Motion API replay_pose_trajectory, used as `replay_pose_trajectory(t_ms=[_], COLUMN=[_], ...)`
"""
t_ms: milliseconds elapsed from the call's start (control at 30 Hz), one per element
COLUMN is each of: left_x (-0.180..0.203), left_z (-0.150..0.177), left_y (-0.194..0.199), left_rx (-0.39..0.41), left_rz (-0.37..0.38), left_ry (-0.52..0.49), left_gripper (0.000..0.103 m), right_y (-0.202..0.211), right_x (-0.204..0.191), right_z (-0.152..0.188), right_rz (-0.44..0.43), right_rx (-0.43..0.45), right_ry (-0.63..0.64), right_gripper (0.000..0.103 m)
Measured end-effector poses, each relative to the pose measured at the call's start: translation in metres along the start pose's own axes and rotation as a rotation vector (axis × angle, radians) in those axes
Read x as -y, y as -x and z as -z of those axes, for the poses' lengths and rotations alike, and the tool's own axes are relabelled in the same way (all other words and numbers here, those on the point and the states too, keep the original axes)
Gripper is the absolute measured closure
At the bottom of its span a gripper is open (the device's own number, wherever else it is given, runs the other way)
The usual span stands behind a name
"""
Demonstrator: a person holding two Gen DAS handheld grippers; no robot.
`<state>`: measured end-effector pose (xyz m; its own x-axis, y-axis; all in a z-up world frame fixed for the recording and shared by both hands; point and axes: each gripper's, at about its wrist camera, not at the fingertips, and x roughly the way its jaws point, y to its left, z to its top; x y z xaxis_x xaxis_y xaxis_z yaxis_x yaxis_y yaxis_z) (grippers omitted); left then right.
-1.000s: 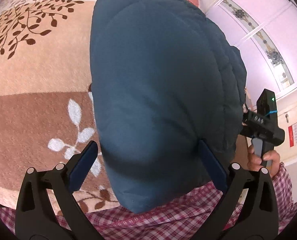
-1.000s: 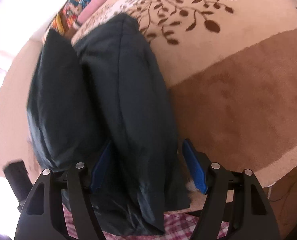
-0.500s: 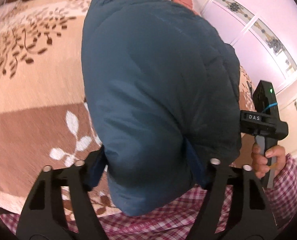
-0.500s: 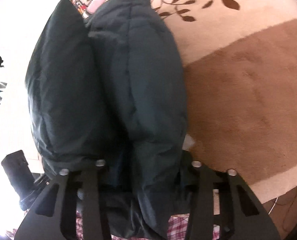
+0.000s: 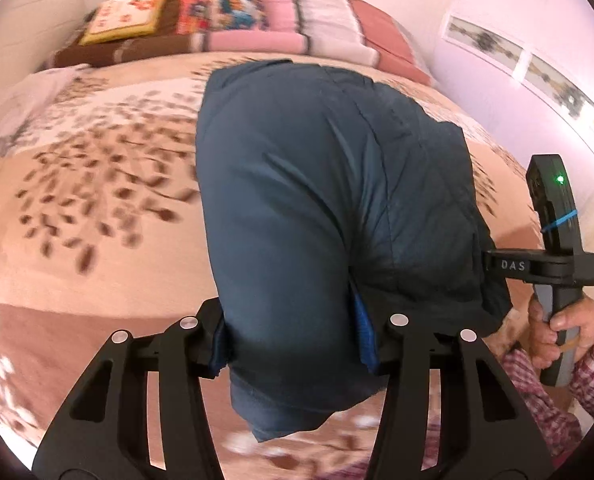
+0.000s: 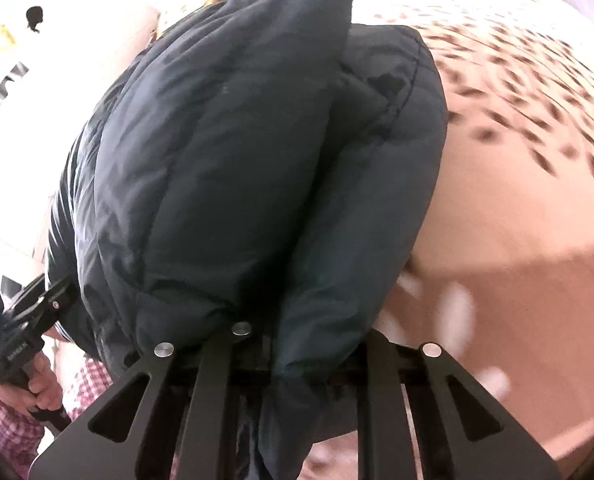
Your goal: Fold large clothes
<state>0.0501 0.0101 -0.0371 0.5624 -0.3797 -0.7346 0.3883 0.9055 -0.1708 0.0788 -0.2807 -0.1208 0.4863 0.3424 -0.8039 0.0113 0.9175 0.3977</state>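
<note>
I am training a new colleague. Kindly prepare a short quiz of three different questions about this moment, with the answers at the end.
1. True or false: the dark blue padded jacket lies on a bare wooden floor.
2. What lies between the fingers of the left gripper?
3. Choose one. The cushions at the far end of the leaf-patterned beige and brown blanket are: A) all white, B) of several colours, C) all black.

Key
1. False. It is over the blanket on a bed.
2. A fold of the padded jacket; the jaws are closing on it. The right gripper is closing on the jacket too.
3. B.
</note>
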Motion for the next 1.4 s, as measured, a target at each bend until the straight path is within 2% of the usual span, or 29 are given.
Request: replay_pose_trajectory(t_ms=[200,300,400,500,567,700,833,933,1033,1100,1167,1233,1400], left_x=[-0.087,-0.109,-0.122,-0.121,-0.118,-0.114,-0.105,-0.099,-0.089,-0.085,-0.081,-0.075,-0.059], left_z=[-0.021,-0.019,-0.012,-0.004,-0.002,0.001,0.009,0.014,0.019,0.022,0.024,0.027,0.039], left_y=[-0.007,-0.006,-0.014,-0.016,-0.012,0.004,0.026,0.036,0.037,0.033,0.039,0.046,0.065], left_rx=[0.018,0.022,0.017,0.021,0.015,0.028,0.062,0.067,0.053,0.029,0.035,0.041,0.047], left_rz=[-0.092,-0.109,-0.089,-0.099,-0.114,-0.146,-0.164,-0.159,-0.174,-0.198,-0.172,-0.167,-0.161], left_ry=[0.098,0.139,0.17,0.182,0.202,0.198,0.176,0.175,0.135,0.134,0.156,0.154,0.152], left_gripper=[0.054,0.053,0.051,0.044,0.038,0.035,0.034,0.033,0.033,0.033,0.033,0.033,0.032], right_y=[-0.052,-0.071,-0.075,-0.069,-0.073,-0.057,-0.031,-0.003,0.023,0.02,0.006,-0.009,-0.015], right_x=[-0.076,-0.105,-0.111,-0.091,-0.094,-0.079,-0.074,-0.093,-0.107,-0.114,-0.118,-0.113,-0.1], right_z=[-0.047,-0.058,-0.055,-0.047,-0.055,-0.062,-0.056,-0.03,-0.012,-0.004,0.0,-0.005,-0.004], right_rz=[0.009,0.029,0.032,0.025,0.007,-0.027,-0.016,0.032,0.042,0.1,0.189,0.227,0.218], right_rx=[-0.028,-0.044,-0.068,-0.086,-0.093,-0.107,-0.035,0.022,0.097,0.065,0.024,-0.003,-0.016], right_ry=[0.121,0.168,0.178,0.148,0.111,0.031,0.037,0.069,0.11,0.159,0.185,0.208,0.176], right_gripper=[0.087,0.087,0.087,0.084,0.078,0.074,0.064,0.064,0.064,0.064,0.064,0.063,0.06])
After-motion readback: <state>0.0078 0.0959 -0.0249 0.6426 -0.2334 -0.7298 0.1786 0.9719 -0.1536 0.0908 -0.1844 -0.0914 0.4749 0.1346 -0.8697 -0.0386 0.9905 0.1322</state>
